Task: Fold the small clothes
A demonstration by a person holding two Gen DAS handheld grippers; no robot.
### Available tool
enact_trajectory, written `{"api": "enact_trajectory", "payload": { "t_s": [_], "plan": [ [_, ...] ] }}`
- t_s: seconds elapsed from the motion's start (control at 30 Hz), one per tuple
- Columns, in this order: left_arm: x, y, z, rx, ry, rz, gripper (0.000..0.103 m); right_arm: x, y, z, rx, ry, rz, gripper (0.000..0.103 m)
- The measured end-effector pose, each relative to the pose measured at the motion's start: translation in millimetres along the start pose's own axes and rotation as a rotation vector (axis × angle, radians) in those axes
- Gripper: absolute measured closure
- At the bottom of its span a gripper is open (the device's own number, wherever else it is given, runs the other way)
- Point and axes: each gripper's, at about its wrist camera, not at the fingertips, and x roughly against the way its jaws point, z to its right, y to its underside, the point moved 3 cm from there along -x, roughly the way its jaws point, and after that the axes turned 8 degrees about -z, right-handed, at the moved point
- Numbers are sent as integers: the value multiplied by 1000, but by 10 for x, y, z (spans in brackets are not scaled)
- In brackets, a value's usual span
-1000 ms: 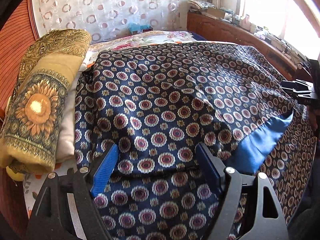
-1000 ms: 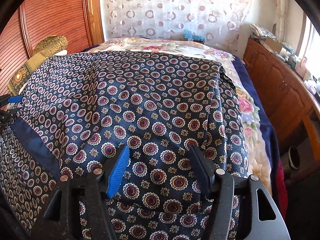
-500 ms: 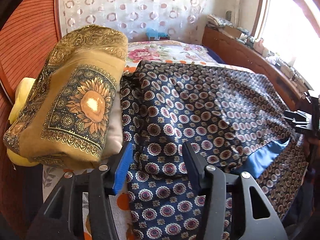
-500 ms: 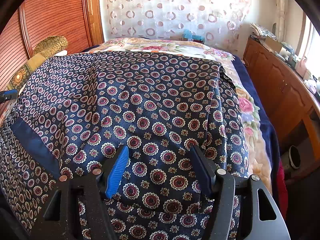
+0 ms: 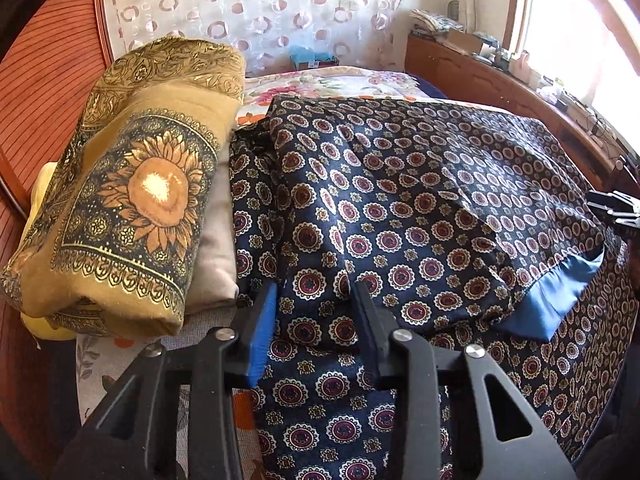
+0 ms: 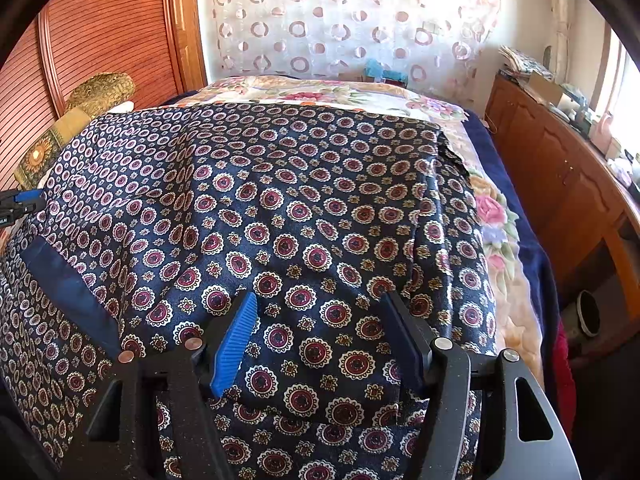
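Note:
A navy garment (image 5: 400, 200) printed with red and cream medallions lies spread over the bed, with a plain blue band (image 5: 560, 292) showing at a turned-over edge. My left gripper (image 5: 314, 288) is at the garment's near left corner. Its jaws are closing with a raised fold of the cloth between them, and the pads do not visibly pinch it. My right gripper (image 6: 320, 300) stands open over the garment (image 6: 300, 200) near its right side, the cloth lying under and between its fingers. Each gripper appears small in the other's view: the left gripper (image 6: 20, 204) and the right gripper (image 5: 616, 210).
A stack of folded cloths topped by a mustard sunflower-print piece (image 5: 132, 208) sits just left of the garment, against a wooden headboard (image 5: 40, 80). A floral bedspread (image 6: 492, 216) shows beyond and to the right. A wooden cabinet (image 6: 560, 168) runs along the right wall.
My left gripper has shifted left to the garment's left corner beside the folded stack, and its jaws have narrowed around the cloth. The right gripper has not moved.

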Motion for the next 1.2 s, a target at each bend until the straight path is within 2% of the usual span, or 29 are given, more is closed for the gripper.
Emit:
{"api": "enact_trajectory", "payload": {
  "t_s": [0.1, 0.17, 0.4, 0.53, 0.63, 0.7, 0.77, 0.87, 0.93, 0.97, 1.0, 1.2],
  "plan": [
    [7, 5, -2, -2, 2, 1, 67, 174, 56, 114, -67, -53, 55, 37],
    [15, 8, -1, -6, 2, 0, 67, 257, 122, 216, -108, -53, 66, 37],
    [10, 3, 1, -4, 3, 4, 67, 266, 327, 374, -119, -41, 9, 42],
    [32, 1, 57, -27, 6, 13, 78, 235, 331, 359, -121, -44, -3, 44],
    [76, -7, 106, -40, 20, 26, 79, 189, 297, 354, -110, -17, -14, 47],
    [79, -15, 124, -41, 33, 22, 79, 183, 266, 336, -96, -10, -18, 53],
    [54, -29, 131, -43, 29, 13, 79, 188, 248, 276, -75, -13, -14, 68],
    [-5, -37, 110, -36, 19, -6, 79, 208, 226, 209, -45, -8, -3, 84],
    [9, -37, 103, -34, 24, 2, 79, 219, 234, 185, -42, -13, -1, 90],
    [38, -31, 111, -38, 28, 14, 83, 217, 237, 199, -41, -15, 0, 92],
    [64, -29, 120, -39, 36, 23, 91, 214, 242, 198, -37, -14, 1, 93],
    [262, -41, 142, -35, 78, 71, 96, 322, 243, 236, -40, -22, 58, 98]
  ]
}}
